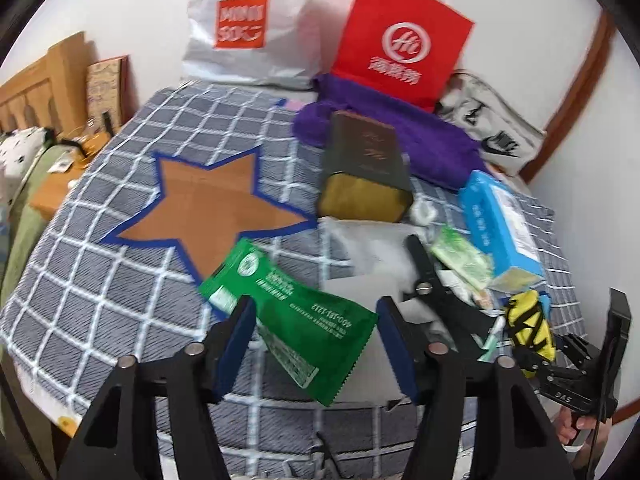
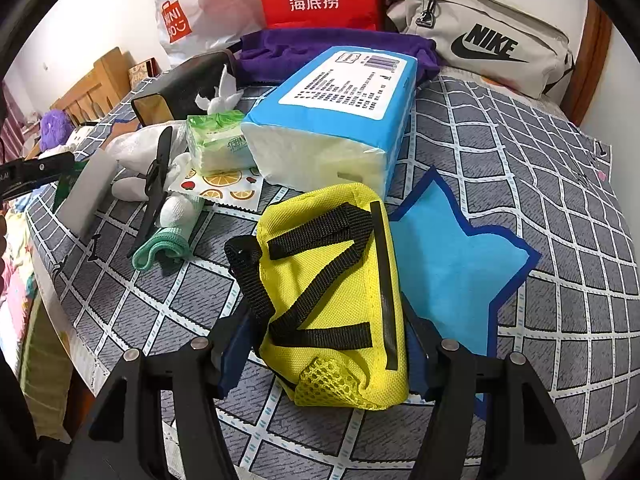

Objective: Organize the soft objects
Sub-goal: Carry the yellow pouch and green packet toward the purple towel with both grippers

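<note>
Early in the sort: I have two soft items in my jaws and most of the pile untouched.

My left gripper [image 1: 316,340] straddles the glossy green foil packet [image 1: 292,316] over the brown felt star [image 1: 212,208], pads not visibly pressing. My right gripper [image 2: 324,344] clamps the woven yellow pouch with black webbing straps [image 2: 336,300] beside the blue felt star [image 2: 452,276]; the plastic-wrapped tissue block [image 2: 336,120] waits.
</note>
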Motion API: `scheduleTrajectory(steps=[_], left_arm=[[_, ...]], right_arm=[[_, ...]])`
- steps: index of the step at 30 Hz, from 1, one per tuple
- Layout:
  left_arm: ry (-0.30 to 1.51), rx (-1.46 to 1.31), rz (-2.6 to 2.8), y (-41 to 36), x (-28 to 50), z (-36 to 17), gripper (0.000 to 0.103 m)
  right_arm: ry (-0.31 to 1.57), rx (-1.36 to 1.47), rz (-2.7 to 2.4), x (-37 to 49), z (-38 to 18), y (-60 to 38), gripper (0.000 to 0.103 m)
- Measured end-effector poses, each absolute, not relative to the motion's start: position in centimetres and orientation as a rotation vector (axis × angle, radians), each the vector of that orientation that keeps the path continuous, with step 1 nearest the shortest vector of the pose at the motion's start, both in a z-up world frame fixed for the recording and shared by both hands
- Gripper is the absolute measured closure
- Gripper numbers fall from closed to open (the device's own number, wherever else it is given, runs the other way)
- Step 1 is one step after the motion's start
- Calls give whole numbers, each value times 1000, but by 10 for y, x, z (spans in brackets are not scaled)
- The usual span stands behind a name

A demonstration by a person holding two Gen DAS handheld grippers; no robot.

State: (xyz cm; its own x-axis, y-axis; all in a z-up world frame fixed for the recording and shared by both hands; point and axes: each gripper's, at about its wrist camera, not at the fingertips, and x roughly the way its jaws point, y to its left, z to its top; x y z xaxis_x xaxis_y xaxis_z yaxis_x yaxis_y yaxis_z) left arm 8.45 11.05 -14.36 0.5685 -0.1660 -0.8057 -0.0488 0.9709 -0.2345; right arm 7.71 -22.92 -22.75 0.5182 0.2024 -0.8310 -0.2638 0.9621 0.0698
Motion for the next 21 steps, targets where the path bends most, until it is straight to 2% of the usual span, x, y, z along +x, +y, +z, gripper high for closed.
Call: scheduleTrajectory(steps=[1,14,17,21], left_arm=[[984,-250,-54,114,85,-146,32],[1092,-400,113,146,101,-178,31],[1100,-394,158,146,112,-183,23],[1089,-404,218,147,125,-190,21]], right_arm=[[988,-68,281,77,-227,-229,39],[961,-58,297,76,-216,-242,42],[952,-42,310,74,-208,-247,42],[946,-25,315,75,-199,-253,42]])
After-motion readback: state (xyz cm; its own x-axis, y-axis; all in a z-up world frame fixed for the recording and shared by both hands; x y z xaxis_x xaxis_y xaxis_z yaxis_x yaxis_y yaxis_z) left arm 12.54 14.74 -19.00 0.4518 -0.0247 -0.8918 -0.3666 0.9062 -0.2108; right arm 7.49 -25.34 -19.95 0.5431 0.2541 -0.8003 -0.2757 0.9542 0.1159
